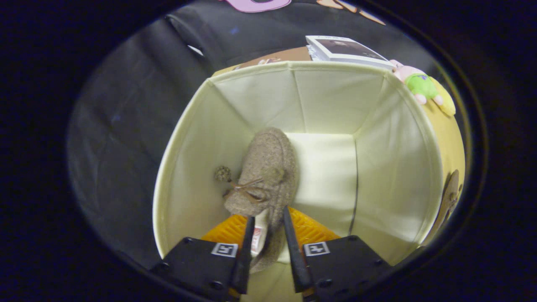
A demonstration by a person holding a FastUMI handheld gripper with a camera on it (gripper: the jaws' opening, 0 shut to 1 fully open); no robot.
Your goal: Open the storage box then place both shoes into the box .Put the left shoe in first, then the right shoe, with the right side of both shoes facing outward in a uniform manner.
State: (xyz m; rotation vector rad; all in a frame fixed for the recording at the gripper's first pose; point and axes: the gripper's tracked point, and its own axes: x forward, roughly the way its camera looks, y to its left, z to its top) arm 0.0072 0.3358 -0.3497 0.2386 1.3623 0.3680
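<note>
While the jaws pinch its heel, the shoe (264, 176) points away inside the storage box (188, 138).

This is looking like a recording booth dressed up as a home corner rather than a real room. Black cloth (138, 96) is hanging all around as the wall, closing the space in. A brown table (289, 55) is standing against it, carrying a book (348, 49) and a soft toy (421, 86), the kind of things lying about a household. A pale fabric box (184, 138) is sitting open in front, with a fuzzy shoe (268, 167) lying inside it, domestic clutter staged under plain lighting.
</note>
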